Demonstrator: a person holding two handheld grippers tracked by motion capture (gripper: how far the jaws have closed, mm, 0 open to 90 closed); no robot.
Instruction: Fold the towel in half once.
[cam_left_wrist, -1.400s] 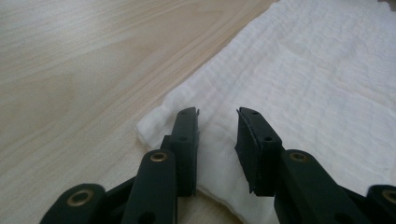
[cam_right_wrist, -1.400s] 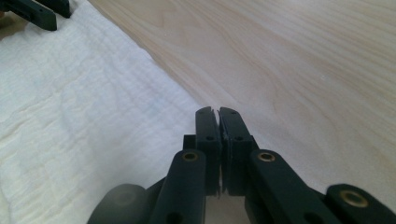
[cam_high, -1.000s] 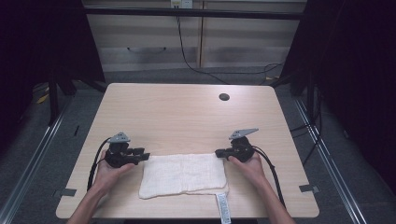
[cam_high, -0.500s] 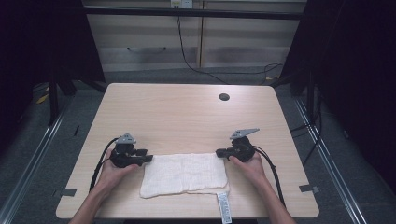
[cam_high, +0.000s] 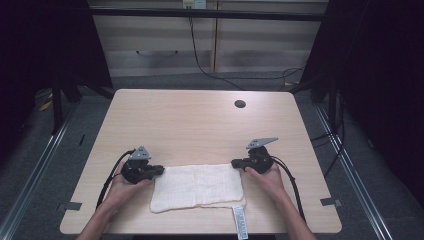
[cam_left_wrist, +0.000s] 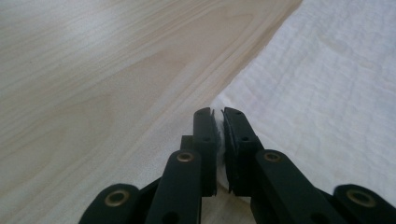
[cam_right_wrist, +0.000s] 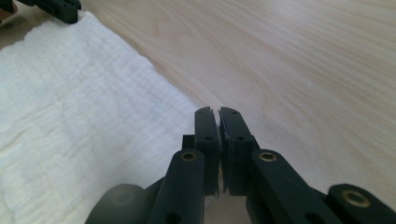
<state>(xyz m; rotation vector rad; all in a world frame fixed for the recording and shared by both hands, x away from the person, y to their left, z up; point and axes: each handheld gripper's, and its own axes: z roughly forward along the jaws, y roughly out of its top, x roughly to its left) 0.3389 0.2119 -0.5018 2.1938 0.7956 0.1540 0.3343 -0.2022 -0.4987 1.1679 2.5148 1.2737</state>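
From above, my hands hide both grippers' jaw tips; the white towel (cam_high: 197, 187) lies between left gripper (cam_high: 159, 170) and right gripper (cam_high: 235, 163). In the left gripper view, jaws just closed, pinching a towel corner. In the right gripper view, jaws are clamped on the edge.

Bare table (cam_high: 200, 125) beyond the towel (cam_high: 197, 186), small cable hole (cam_high: 240, 104) far right, nothing standing

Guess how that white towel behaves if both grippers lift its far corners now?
Probably floppy: the towel lies flat in folded layers, so it should sag between the left gripper and the right gripper. Likely light. Its crinkled weave suggests little slipping in the fingers.
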